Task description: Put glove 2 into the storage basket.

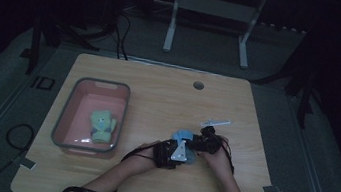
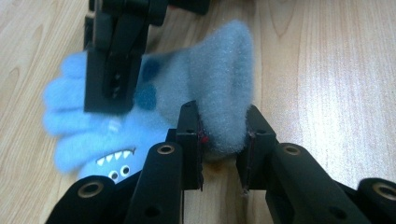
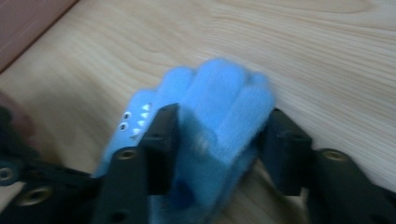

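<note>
A fuzzy light-blue glove [image 1: 184, 137] with a toothed monster face lies on the wooden table [image 1: 158, 99], right of the middle near the front. In the left gripper view, my left gripper [image 2: 223, 140] is shut on the glove's grey-blue cuff [image 2: 219, 79], which bunches between the pads. My right gripper [image 3: 219, 140] has the glove's finger end [image 3: 224, 88] between its jaws, and both pads press on the fleece. One of the right gripper's fingers [image 2: 112, 79] lies across the glove. In the high view the left gripper [image 1: 178, 152] and right gripper [image 1: 195, 141] meet over it.
A pink bin [image 1: 67, 106] stands at the table's left with a green glove [image 1: 102, 124] inside; its corner [image 3: 23, 23] is just beyond the blue glove. A round cable hole [image 1: 198, 85] sits near the far edge. White table legs [image 1: 170, 30] stand on the dark floor behind.
</note>
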